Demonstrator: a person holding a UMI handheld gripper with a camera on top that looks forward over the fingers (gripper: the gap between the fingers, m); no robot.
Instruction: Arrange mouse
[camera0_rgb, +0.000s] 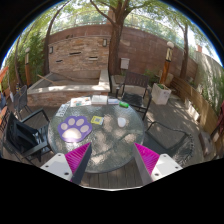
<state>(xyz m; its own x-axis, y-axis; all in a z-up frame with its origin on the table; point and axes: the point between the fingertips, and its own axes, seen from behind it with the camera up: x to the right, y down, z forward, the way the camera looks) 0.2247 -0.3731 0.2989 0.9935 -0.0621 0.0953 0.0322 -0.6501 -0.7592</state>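
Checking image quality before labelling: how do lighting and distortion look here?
Gripper view: daylight, dappled tree shade over the glass table; strong fisheye bend in the brick wall; mouse small; open gripper shaded.

The gripper (112, 157) sits at the bottom of the frame, its fingers wide apart with nothing between them. Above them, at centre, a round glass table (100, 150) carries a purple paw-print mat (74, 126) at left and a mouse (123, 122) at right. A brick wall (85, 50) fills the upper frame.
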